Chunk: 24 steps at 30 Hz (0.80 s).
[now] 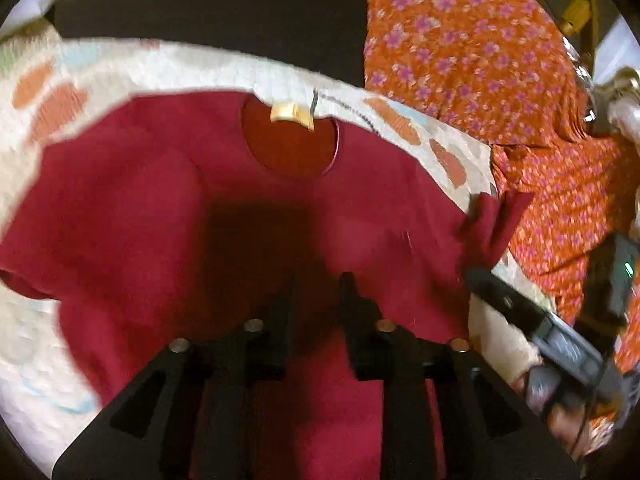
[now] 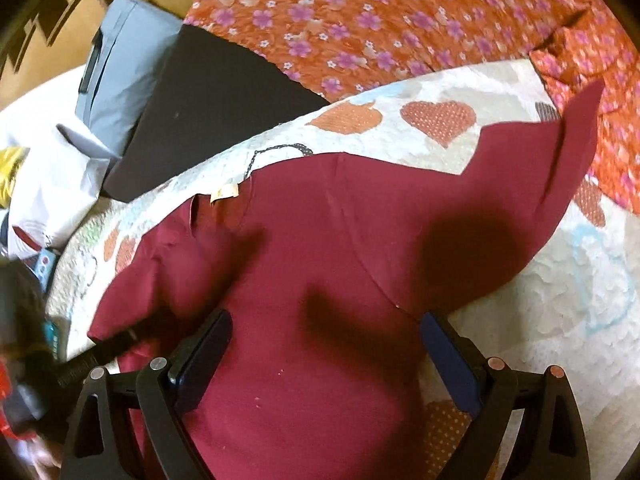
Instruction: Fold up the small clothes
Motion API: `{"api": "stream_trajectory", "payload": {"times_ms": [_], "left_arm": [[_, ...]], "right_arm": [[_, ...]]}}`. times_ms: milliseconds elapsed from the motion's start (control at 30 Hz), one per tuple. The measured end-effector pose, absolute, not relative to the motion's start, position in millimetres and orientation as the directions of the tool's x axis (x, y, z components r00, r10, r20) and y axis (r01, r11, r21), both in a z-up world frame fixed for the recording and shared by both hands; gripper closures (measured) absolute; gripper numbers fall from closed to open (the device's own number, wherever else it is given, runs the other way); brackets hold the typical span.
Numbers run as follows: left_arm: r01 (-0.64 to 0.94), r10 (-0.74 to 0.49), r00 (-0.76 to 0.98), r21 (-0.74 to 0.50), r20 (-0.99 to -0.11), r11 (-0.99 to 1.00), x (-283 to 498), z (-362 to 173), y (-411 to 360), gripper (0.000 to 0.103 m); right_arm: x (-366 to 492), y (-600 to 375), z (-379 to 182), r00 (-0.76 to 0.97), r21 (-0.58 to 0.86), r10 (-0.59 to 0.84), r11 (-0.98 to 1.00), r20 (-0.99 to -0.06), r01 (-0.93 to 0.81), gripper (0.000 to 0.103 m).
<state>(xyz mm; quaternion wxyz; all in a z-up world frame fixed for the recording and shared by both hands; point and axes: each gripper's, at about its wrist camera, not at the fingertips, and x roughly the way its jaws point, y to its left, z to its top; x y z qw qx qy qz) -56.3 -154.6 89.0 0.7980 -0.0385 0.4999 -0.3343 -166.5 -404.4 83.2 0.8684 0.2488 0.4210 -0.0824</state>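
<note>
Two hand-held grippers hover released over the dark red cotton T-shirt (image 2: 304, 280): left hand-held gripper (image 1: 316, 280) narrowly parted, right hand-held gripper (image 2: 326, 344) wide; I flatten sleeves before folding.

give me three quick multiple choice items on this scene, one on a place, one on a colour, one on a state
1. The maroon shirt lies on:
A. a heart-print quilt
B. a bare wooden floor
C. a glass table

2. The flowered cloth beyond the quilt is mainly:
A. green
B. orange
C. black

3. The right hand-held gripper is:
A. shut on a sock
B. shut on the shirt's label
C. open above the shirt

Answers:
1 A, cream quilt with hearts shows all round the shirt.
2 B, orange ground with purple flowers.
3 C, its fingers stand wide apart with only flat shirt fabric beneath them.
</note>
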Motion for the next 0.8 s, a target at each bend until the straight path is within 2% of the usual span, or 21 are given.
{"api": "stream_trajectory", "payload": {"times_ms": [67, 133, 200, 333, 400, 433, 467, 500, 567, 633, 800], "left_arm": [[0.504, -0.555, 0.324, -0.356, -0.766, 0.787, -63, 112, -130, 0.069], [0.487, -0.534, 0.393, -0.323, -0.749, 0.811, -65, 122, -107, 0.051], [0.442, -0.483, 0.499, -0.268, -0.72, 0.856, -64, 130, -79, 0.043], [0.317, -0.349, 0.608, -0.185, -0.714, 0.93, -48, 119, -36, 0.043], [0.245, -0.309, 0.603, -0.198, -0.736, 0.949, -33, 111, -21, 0.043], [0.224, -0.309, 0.602, -0.216, -0.736, 0.95, -28, 111, -14, 0.043], [0.196, -0.304, 0.611, -0.232, -0.731, 0.953, -25, 111, -8, 0.043], [0.168, -0.29, 0.625, -0.238, -0.724, 0.957, -23, 112, -1, 0.043], [0.132, -0.274, 0.643, -0.249, -0.715, 0.959, -22, 115, 10, 0.043], [0.114, -0.269, 0.647, -0.258, -0.713, 0.959, -23, 116, 15, 0.043], [0.15, -0.263, 0.628, -0.218, -0.732, 0.964, -22, 109, -5, 0.043]], "right_arm": [[-160, -400, 86, 0.644, 0.37, 0.082, 0.869, -0.761, 0.327, 0.008], [-148, -393, 84, 0.644, 0.383, 0.112, 0.874, -0.757, 0.298, 0.008], [-137, -386, 76, 0.609, 0.364, 0.124, 0.886, -0.783, 0.287, 0.008], [-128, -373, 59, 0.565, 0.306, 0.097, 0.907, -0.819, 0.289, 0.008], [-121, -365, 47, 0.549, 0.289, 0.104, 0.921, -0.829, 0.262, 0.011], [-119, -360, 45, 0.551, 0.257, 0.083, 0.934, -0.83, 0.247, 0.015], [-115, -352, 46, 0.565, 0.193, 0.036, 0.956, -0.825, 0.222, 0.042], [-111, -344, 48, 0.579, 0.143, 0.011, 0.973, -0.815, 0.184, 0.083], [-103, -341, 62, 0.599, 0.2, 0.085, 0.971, -0.797, 0.129, 0.097], [-99, -345, 86, 0.642, 0.215, 0.101, 0.971, -0.76, 0.102, 0.098], [-105, -367, 155, 0.788, -0.003, -0.134, 0.986, -0.601, 0.165, 0.098]]}}
